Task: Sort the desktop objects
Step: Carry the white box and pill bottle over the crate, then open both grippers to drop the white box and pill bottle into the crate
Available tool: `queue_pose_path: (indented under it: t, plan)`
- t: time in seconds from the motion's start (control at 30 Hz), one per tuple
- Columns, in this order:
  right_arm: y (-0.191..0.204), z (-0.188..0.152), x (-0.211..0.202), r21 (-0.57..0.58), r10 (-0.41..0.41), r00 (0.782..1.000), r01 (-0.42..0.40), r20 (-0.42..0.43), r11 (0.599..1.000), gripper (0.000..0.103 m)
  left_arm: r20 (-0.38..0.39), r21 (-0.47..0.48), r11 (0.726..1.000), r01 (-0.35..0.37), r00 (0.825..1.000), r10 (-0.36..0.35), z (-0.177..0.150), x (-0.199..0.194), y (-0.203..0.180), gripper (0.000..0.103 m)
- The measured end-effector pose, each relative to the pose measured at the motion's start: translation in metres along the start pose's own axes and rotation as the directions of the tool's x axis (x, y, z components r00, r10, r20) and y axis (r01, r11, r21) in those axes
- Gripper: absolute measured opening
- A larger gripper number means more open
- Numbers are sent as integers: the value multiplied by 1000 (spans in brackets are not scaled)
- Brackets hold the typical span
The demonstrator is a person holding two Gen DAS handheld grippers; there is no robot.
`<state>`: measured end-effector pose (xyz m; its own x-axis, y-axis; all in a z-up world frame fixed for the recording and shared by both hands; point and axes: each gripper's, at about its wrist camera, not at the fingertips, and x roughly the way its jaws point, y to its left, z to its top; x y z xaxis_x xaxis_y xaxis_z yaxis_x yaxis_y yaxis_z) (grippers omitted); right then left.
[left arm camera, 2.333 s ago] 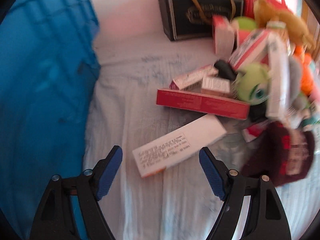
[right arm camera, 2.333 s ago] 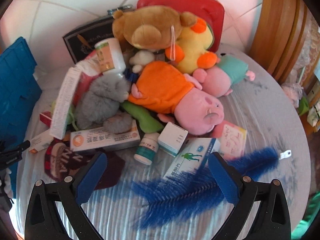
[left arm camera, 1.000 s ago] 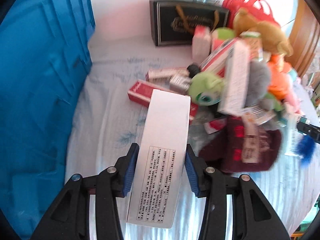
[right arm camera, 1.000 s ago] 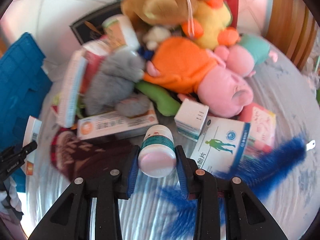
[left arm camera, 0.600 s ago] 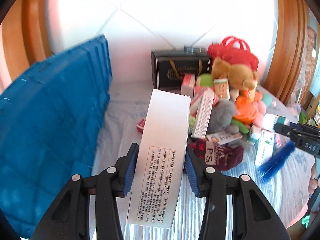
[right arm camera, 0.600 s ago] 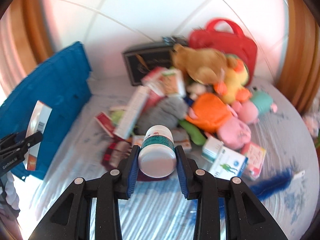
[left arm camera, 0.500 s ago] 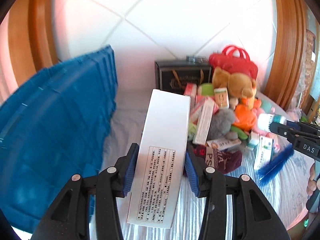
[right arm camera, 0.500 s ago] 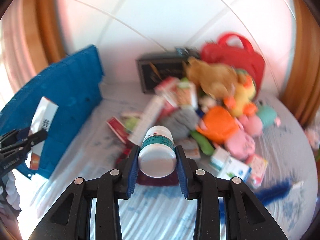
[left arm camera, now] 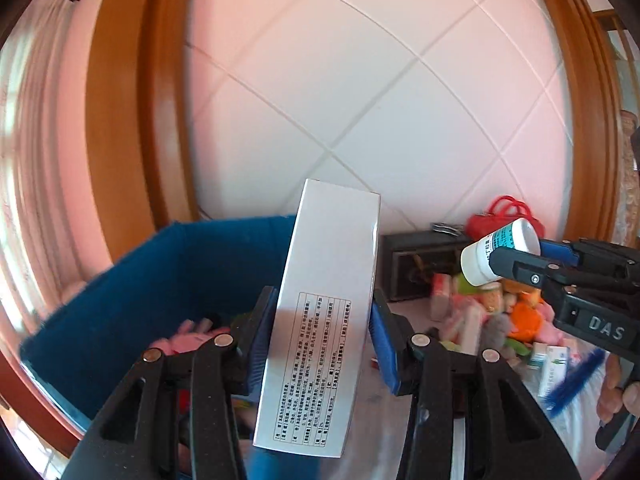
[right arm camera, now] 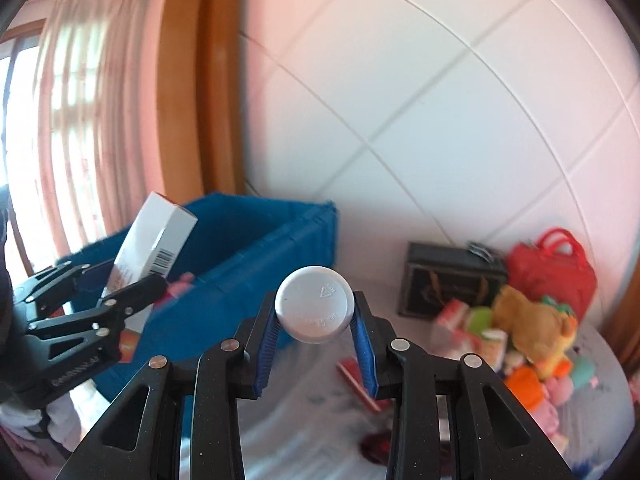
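Note:
My left gripper is shut on a long white box with black print, held up over the open blue bin. That same white box shows at the left of the right wrist view, above the blue bin. My right gripper is shut on a white pill bottle, its round bottom facing the camera, just right of the bin's near corner. The left wrist view has the bottle with its teal label at the right.
A pile of plush toys and small boxes lies on the cloth-covered table. A dark gift box and a red bag stand against the tiled wall. Pink and other items lie inside the bin. A blue brush lies at right.
Both grippers rose from the table and swung left toward the blue bin, each keeping its load. The toy pile dropped away to the lower right of both views.

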<state>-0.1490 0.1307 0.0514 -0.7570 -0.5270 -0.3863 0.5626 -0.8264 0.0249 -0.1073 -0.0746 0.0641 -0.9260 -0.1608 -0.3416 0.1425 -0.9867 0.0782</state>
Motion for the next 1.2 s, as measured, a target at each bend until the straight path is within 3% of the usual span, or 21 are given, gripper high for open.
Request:
queue_pose_path:
  t: [0.2, 0.4, 0.57, 0.97, 1.1, 1.13, 1.2]
  plan:
    - [92, 36, 49, -49, 55, 998, -55, -4, 997, 34, -39, -21, 996, -86, 996, 85, 3, 16, 91, 44]
    - [174, 46, 105, -88, 62, 996, -67, -56, 994, 34, -102, -46, 995, -90, 991, 85, -11, 41, 163, 44]
    - [219, 41, 140, -111, 35, 991, -49, -128, 993, 34, -145, -62, 995, -77, 987, 67, -20, 62, 195, 44]
    - [233, 35, 173, -125, -72, 980, 49, -188, 991, 34, -146, -83, 996, -26, 989, 14, -17, 82, 221, 44]
    - [235, 37, 177, -135, -118, 976, 94, -183, 986, 35, -136, -86, 996, -19, 991, 7, -14, 80, 220, 50]
    - [236, 38, 177, -139, -129, 975, 105, -179, 985, 39, -135, -85, 996, -22, 991, 10, -14, 79, 220, 59]
    - [237, 38, 177, -149, -149, 974, 124, -171, 981, 55, -126, -96, 995, -40, 992, 28, -14, 77, 222, 65]
